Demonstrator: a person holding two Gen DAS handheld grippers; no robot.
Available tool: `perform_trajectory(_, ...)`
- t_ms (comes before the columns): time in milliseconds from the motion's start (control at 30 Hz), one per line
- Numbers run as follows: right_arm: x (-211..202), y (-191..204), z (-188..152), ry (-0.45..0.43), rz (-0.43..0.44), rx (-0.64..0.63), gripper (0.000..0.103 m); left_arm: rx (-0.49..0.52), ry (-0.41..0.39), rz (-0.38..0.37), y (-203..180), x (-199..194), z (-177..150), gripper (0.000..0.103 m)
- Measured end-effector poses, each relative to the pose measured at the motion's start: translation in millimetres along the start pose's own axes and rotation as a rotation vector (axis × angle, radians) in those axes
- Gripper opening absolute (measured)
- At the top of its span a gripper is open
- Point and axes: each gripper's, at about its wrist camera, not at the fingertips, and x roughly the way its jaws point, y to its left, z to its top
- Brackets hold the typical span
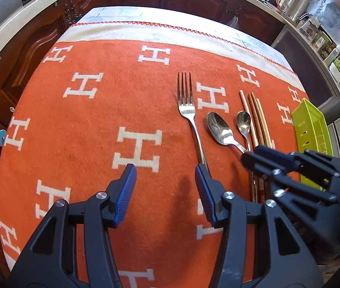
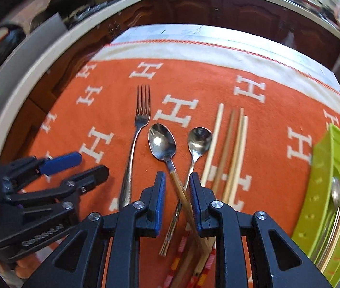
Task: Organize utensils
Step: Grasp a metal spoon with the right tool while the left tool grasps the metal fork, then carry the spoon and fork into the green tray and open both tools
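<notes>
While our left gripper [image 1: 165, 182] stands spread beside the fork [image 1: 190, 115] at frame centre, our right gripper [image 2: 177, 192] straddles crossed spoon handles [image 2: 177, 187], pads seemingly clear; closing may snag both

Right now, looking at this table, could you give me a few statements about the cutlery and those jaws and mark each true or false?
1. The fork lies on the orange cloth, tines pointing away. True.
2. The green tray is empty. False: a spoon already lies in it.
3. Two spoons lie between the fork and the chopsticks. True.
4. The left gripper clamps the fork. False: its jaws stand open, nothing between them.
5. The chopsticks are metal. False: they look wooden.
</notes>
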Motion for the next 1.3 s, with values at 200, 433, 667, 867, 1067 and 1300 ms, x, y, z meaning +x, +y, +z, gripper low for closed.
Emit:
perform_trajectory(200,8,7,0,-0.018,-0.053,-0.068,0.008,-0.016,0.007,-0.012,3,7,8,0.048)
perform_trajectory(433,0,-13,-1,-0.031,0.007,0.049,0.006,-0.006,0.003,-0.026,-9,13,19,0.048)
perform_trajectory(667,-30,-39,-10,-0.094,0.076,0.159,0.006,0.062,-0.001,0.021,-35,26,26,0.047)
perform_trajectory(867,-56,-60,-19,-0.142,0.098,0.227,0.006,0.117,0.006,0.127,-55,38,26,0.025)
perform_trajectory(1067,-74,-75,-28,-0.173,0.127,0.271,0.006,0.084,0.032,0.107,-53,37,27,0.003)
perform_trajectory(1300,-82,-80,-35,-0.180,0.149,0.299,0.006,0.014,0.055,0.051,-39,27,17,0.002)
